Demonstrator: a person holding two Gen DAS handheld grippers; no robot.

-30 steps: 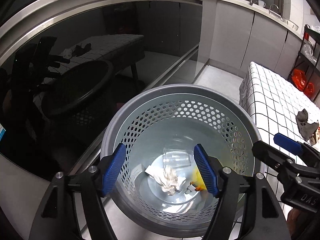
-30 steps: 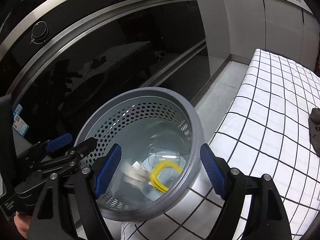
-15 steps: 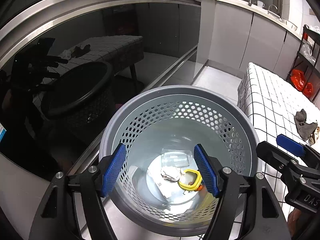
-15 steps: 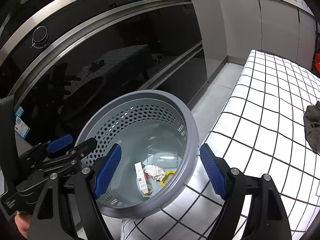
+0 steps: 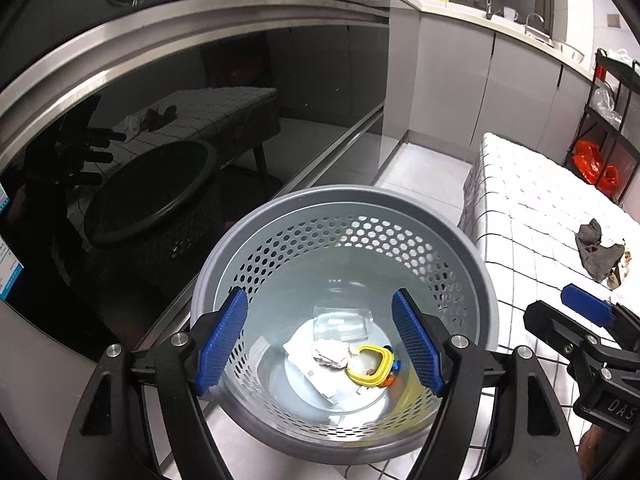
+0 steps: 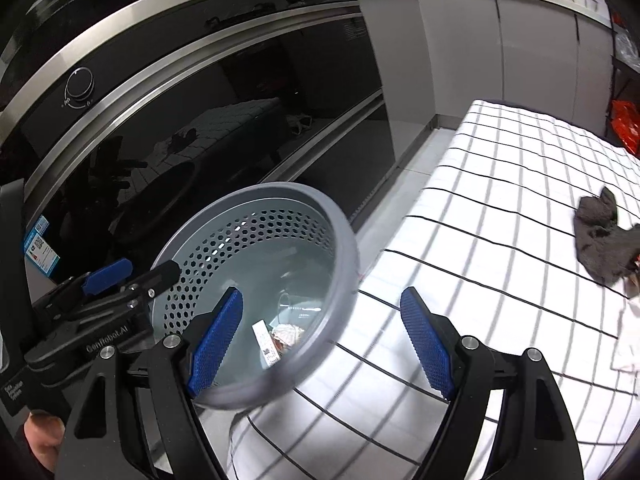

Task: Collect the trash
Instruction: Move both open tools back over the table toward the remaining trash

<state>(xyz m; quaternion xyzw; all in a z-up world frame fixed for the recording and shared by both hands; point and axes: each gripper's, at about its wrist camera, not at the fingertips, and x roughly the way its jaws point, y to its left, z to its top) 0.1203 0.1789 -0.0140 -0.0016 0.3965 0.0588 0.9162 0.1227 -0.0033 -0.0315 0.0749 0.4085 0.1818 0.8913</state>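
While the left tool (image 5: 320, 340) hangs over the gray bin (image 5: 490, 304), jaws opening with nothing between them, trash lies at the bottom. Right tool (image 6: 322, 340), wide and empty, faces the checked bench (image 6: 500, 184); dark rag (image 6: 600, 240) at two o'clock likely comes next.

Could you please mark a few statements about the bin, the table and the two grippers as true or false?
1. The grey perforated bin holds a yellow ring and crumpled paper. True.
2. The left gripper grips a clear cup. False: nothing is between its pads, its jaws are opening, and the clear cup lies in the bin.
3. A dark grey cloth lies on the checked tablecloth. True.
4. The right gripper is shut on the cloth. False: it is open and empty, well short of the cloth.
5. The bin stands on the table. False: it stands on the floor beside it.
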